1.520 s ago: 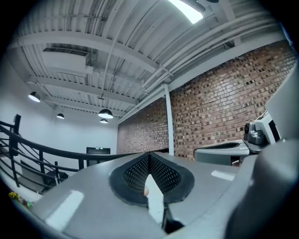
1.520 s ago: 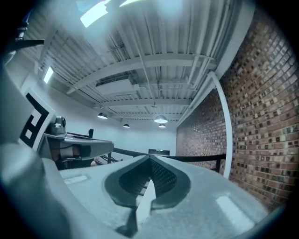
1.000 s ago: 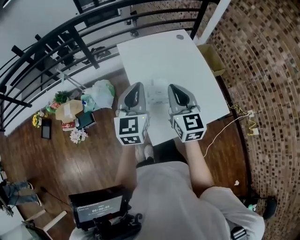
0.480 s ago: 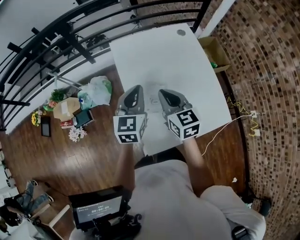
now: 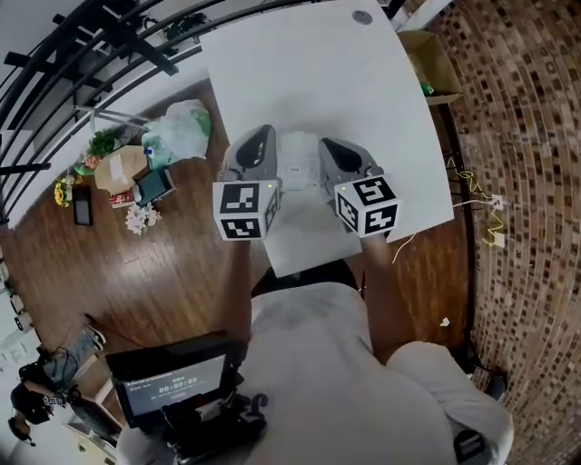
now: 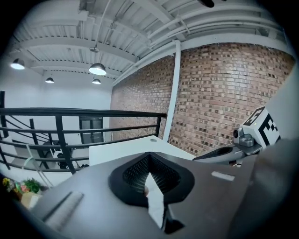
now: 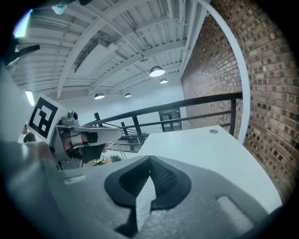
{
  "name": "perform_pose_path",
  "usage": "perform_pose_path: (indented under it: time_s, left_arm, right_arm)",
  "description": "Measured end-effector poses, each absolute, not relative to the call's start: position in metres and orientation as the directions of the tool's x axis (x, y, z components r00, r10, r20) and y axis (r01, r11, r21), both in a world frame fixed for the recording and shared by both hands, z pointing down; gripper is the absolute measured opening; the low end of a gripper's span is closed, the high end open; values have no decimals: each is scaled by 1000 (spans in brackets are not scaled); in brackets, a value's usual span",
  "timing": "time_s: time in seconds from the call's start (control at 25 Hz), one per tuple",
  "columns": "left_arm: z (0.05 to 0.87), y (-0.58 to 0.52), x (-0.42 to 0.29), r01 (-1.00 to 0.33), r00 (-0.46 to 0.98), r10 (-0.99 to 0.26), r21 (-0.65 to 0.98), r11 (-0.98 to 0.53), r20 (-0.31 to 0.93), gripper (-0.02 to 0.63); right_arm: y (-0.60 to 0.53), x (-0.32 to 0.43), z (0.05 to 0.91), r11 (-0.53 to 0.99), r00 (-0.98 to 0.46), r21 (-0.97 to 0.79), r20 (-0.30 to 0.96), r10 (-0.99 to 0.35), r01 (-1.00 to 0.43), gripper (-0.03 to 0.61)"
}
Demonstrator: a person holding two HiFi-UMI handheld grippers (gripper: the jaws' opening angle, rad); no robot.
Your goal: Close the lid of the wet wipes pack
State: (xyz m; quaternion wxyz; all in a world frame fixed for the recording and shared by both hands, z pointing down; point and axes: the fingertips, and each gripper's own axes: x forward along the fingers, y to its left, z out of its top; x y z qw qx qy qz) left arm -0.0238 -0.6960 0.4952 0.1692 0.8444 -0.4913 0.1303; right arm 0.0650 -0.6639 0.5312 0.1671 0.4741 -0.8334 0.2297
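Left gripper (image 5: 257, 138) and right gripper (image 5: 329, 148) have dropped toward the worktop (image 5: 309, 73) and now flank the wet wipes pack (image 5: 297, 162), which lies flat between them. Both sets of fingers (image 7: 163, 179) are together and hold nothing.

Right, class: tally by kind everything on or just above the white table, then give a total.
Grippers: 2 (left gripper, right gripper)
Wipes pack: 1
Round cap in the tabletop: 1
Total: 4
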Motion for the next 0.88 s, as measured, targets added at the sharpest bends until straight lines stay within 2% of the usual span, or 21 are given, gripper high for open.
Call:
perform_pose_path:
  time_s: [0.28,0.44,0.64,0.88]
  left_arm:
    - [540,-697,-15,-870,484,-724,178,-460,492,17]
    - [566,-698,-8,-866,484,-680,192,-461,551,17]
    - [591,-705,-15,-884,453,-681,190,-427,576,17]
    - [607,-711,-27,-896,434,-666,216,-387,607,17]
  right_arm:
    - [-675,91,574,402,-487,-277,561,-670,-873,-8]
    - [-676,90,599,409,-549,-368,599,-582,-835,61]
    - [-683,77,623,432,-602,-423,620,-503,-797,74]
    - [-697,72,650,444,-610,-436,679,-409,-783,199]
